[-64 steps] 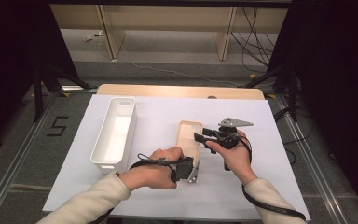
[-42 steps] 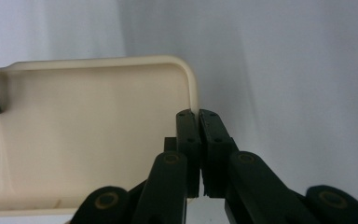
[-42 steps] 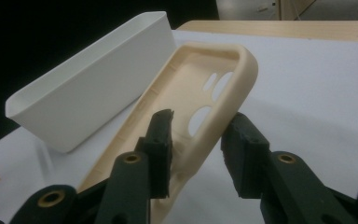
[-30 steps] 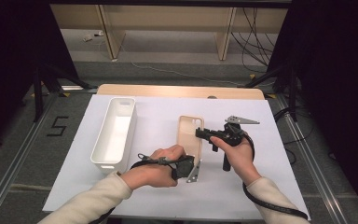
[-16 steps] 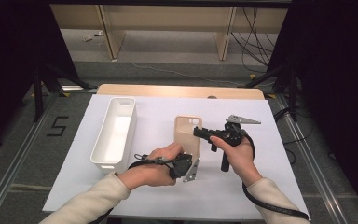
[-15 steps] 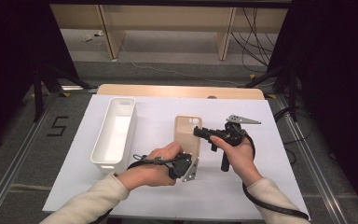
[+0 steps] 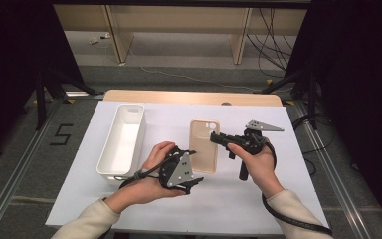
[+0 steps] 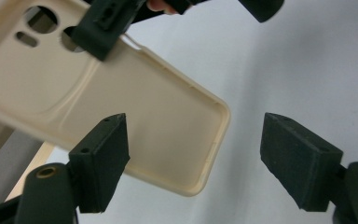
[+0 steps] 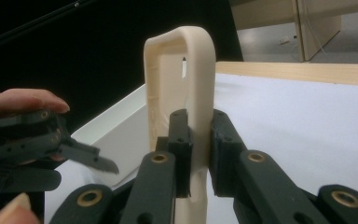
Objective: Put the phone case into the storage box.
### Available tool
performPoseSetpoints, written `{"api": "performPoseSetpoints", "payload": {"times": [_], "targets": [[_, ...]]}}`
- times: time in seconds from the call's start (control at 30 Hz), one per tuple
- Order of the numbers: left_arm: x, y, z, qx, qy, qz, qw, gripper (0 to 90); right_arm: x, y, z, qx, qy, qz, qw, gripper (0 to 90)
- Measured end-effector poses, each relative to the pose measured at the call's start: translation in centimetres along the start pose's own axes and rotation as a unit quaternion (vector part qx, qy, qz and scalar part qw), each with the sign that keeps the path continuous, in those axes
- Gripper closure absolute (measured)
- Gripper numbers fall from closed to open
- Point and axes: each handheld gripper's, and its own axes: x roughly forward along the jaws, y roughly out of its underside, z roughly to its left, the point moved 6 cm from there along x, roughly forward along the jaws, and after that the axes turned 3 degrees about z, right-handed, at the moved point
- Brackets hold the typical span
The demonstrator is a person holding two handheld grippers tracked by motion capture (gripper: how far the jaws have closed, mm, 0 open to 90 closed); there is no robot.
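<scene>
Judging beige phone case (image 7: 204, 145) light, thin-walled, flexible, slightly slick; best pinched on side rim. Held above white worktop (image 7: 288, 199), beside white bin (image 7: 123, 141). Right tool (image 9: 196, 140) clamped on case edge. Left tool (image 8: 193, 161) just opened wide, gripped nothing.

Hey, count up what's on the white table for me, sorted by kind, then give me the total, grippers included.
Phone case, cream: 1
Bin, white, long: 1
Grippers, black: 2, the left gripper and the right gripper
Total: 4
</scene>
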Motion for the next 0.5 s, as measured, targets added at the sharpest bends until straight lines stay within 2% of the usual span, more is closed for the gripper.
{"api": "performPoseSetpoints", "payload": {"times": [0.03, 0.1, 0.13, 0.17, 0.2, 0.33, 0.5], "targets": [[-0.3, 0.1, 0.2, 0.0, -0.003, -0.002, 1.0, 23.5, 0.1, -0.1, 0.0, -0.007, -0.001, -0.008, 0.9999, 81.8], [-0.6, 0.3, 0.3, -0.024, -0.006, -0.014, 0.9996, 23.5, 0.1, -0.2, 0.3, -0.011, 0.002, -0.01, 0.9999, 81.8], [-0.8, 0.4, 0.4, -0.03, -0.008, -0.019, 0.9993, 23.5, 0.1, -0.2, 0.2, -0.023, 0.003, -0.011, 0.9997, 81.7], [-0.8, 0.5, 0.5, -0.041, -0.011, -0.027, 0.9987, 23.8, -0.1, -0.2, 0.4, -0.016, 0.004, -0.004, 0.9999, 81.7], [-0.9, 0.6, 0.6, -0.049, -0.017, -0.031, 0.9982, 24.4, 0.1, -0.3, 0.3, -0.026, 0.005, -0.014, 0.9995, 81.8], [-1.0, 1.0, 1.2, -0.068, -0.029, -0.035, 0.9966, 24.6, -0.1, -0.4, 0.5, -0.027, 0.009, -0.015, 0.9995, 81.7], [-1.1, 1.1, 1.9, -0.102, -0.04, -0.047, 0.9929, 25.6, -0.4, -0.4, 0.4, -0.03, 0.011, -0.014, 0.9994, 81.7]]}}
